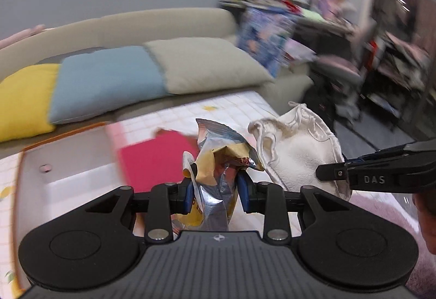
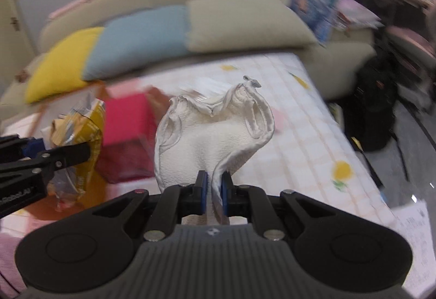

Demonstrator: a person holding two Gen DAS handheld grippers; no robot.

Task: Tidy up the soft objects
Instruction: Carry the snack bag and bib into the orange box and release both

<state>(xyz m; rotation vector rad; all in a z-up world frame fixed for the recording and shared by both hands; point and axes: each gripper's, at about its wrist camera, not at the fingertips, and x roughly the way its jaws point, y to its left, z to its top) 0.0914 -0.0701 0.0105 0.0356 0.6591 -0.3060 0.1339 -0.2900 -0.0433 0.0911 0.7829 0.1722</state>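
Above the table [image 2: 313,135] with its pale checked cloth, the left claw [image 1: 215,184] is clamped on a crumpled foil snack bag [image 1: 218,162], silver and yellow, held up between its blue pads. Just to its right, the right claw [image 2: 214,187] is clamped on the lower edge of a cream fabric pouch [image 2: 209,135], whose drawstring opening points up and away. Bag and pouch hang close together, both off the surface. Beneath them sits a pink box [image 2: 125,119]. Behind the table, a beige sofa [image 1: 163,24] carries a yellow cushion [image 1: 24,100], a blue cushion [image 1: 109,81] and a beige cushion [image 1: 207,64] in a row.
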